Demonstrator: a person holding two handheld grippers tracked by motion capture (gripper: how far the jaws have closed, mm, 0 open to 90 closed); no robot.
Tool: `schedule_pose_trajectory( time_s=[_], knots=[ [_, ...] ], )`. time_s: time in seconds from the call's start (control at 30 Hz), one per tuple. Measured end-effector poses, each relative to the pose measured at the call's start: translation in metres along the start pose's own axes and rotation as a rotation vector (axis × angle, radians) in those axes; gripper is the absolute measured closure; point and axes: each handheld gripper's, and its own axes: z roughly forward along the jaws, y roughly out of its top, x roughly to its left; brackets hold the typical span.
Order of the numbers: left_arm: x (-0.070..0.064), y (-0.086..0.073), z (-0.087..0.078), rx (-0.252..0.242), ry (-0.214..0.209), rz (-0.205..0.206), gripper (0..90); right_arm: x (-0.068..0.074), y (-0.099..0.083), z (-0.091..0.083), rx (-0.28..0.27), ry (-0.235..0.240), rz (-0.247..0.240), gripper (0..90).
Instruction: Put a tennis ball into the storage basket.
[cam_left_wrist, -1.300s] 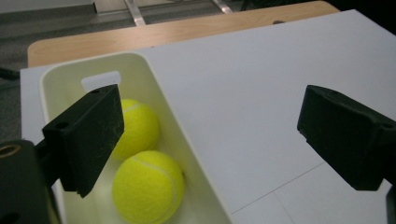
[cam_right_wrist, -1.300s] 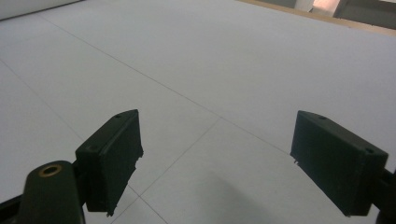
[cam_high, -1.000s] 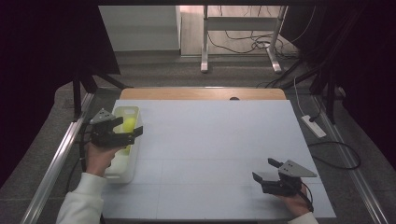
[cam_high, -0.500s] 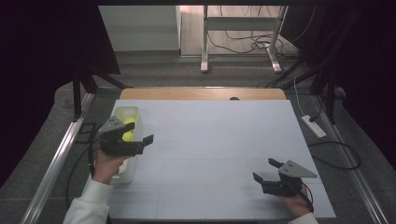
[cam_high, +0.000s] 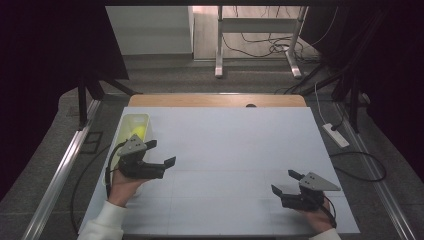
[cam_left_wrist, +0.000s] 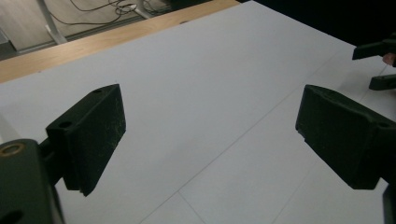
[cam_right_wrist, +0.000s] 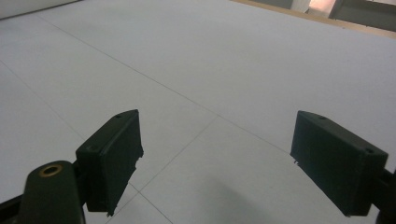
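Note:
My left gripper (cam_high: 161, 152) hangs open just right of a pale yellow tray (cam_high: 125, 125) at the table's left edge, jaws pointing right over the white table (cam_high: 225, 145). A yellow-green ball (cam_high: 138, 132) lies in the tray's far end. In the left gripper view my left gripper (cam_left_wrist: 210, 135) has its jaws wide apart with bare table between them. My right gripper (cam_high: 283, 182) rests open near the front right corner, pointing left. In the right gripper view my right gripper (cam_right_wrist: 215, 158) also holds nothing.
A wooden strip (cam_high: 215, 100) runs along the table's far edge. A white power strip (cam_high: 336, 135) lies on the floor to the right, with cables. Metal rails (cam_high: 60, 170) flank the table. The other gripper (cam_left_wrist: 380, 65) shows far off in the left gripper view.
My left gripper has moved from above the tray toward the right and nearer, out over the white table. The right gripper has barely shifted.

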Motion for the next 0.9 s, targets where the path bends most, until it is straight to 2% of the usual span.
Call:
schedule_pose_trajectory(
  time_s=[0.23, 0.5, 0.73, 0.9],
  knots=[
    [-0.014, -0.005, 0.002, -0.006, -0.028, 0.018, 8.9, 0.001, 0.001, -0.001, -0.003, -0.01, -0.003, 16.0],
    [-0.024, -0.021, 0.008, -0.001, -0.049, -0.004, 8.8, 0.001, 0.002, 0.0, -0.001, -0.01, -0.005, 15.9],
    [-0.032, -0.037, 0.013, 0.003, -0.048, 0.016, 8.7, 0.001, 0.001, -0.001, -0.001, -0.009, -0.006, 15.9],
    [-0.034, -0.052, 0.015, 0.008, -0.069, 0.037, 8.6, 0.001, 0.001, -0.002, -0.001, -0.01, -0.006, 16.0]
  ],
)
